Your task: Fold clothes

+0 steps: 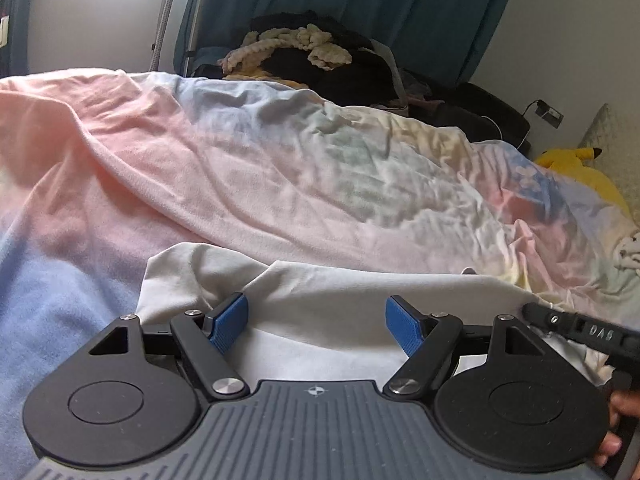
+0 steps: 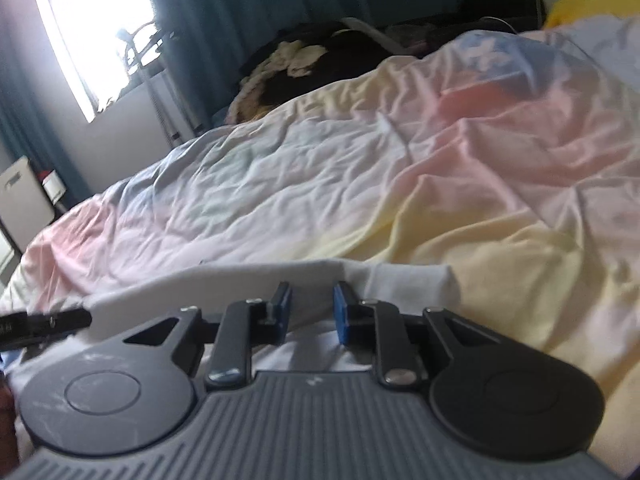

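A white garment [image 1: 328,292] lies on the bed just in front of both grippers, its far edge folded into a soft ridge. My left gripper [image 1: 316,320] is open, its blue pads [image 1: 228,320] spread wide over the garment's near part, holding nothing. In the right wrist view the same white garment [image 2: 404,280] lies under my right gripper [image 2: 312,314], whose blue pads [image 2: 342,316] stand a narrow gap apart with white cloth showing between them. The right gripper's black tip [image 1: 568,326] shows at the left view's right edge.
The bed is covered by a crumpled pastel pink, blue and yellow duvet [image 1: 280,168]. A pile of dark clothes and a cream knit [image 1: 312,56] lies at the far side. A yellow plush toy [image 1: 576,168] sits at the right. Teal curtains [image 2: 224,8] and a bright window are behind.
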Demonstrator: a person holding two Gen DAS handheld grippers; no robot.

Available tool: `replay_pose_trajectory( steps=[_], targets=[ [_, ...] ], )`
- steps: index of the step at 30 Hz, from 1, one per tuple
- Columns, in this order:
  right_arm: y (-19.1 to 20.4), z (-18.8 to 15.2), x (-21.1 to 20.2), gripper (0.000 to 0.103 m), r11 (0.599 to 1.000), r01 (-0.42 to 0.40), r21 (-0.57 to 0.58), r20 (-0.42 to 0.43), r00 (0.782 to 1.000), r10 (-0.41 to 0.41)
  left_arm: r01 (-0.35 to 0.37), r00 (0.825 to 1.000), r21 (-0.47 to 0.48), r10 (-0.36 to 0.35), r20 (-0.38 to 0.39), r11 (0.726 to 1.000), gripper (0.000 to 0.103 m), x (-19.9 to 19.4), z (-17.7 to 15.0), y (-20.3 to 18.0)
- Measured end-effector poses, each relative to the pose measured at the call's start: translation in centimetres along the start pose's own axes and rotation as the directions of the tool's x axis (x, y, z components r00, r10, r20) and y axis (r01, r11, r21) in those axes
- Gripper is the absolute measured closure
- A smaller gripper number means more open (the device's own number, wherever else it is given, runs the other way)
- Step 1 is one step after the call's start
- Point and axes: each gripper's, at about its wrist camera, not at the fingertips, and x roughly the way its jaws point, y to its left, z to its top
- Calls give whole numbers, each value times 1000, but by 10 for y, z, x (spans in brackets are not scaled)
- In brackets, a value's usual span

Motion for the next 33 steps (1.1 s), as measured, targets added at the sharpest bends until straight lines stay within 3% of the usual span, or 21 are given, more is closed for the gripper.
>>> replay_pose_trajectory(
  steps=[3, 13, 22, 33],
  targets=[
    [7, 0, -4, 78, 1000, 7, -29, 14, 1000, -7, -27, 999, 23, 27, 21, 999, 24, -6, -2, -7],
    [31, 1, -57, 77, 998, -9, -67, 120, 993, 17, 15, 994, 56, -21, 104, 998, 23, -63, -14, -24],
    [51, -13, -131, 77, 995, -42, -87, 187, 981, 58, 40, 976, 140, -69, 208, 989, 22, -129, -30, -45],
    [68, -44, -192, 73, 992, -54, -112, 262, 962, 81, 46, 960, 185, -94, 263, 982, 22, -180, -57, -52]
  ],
)
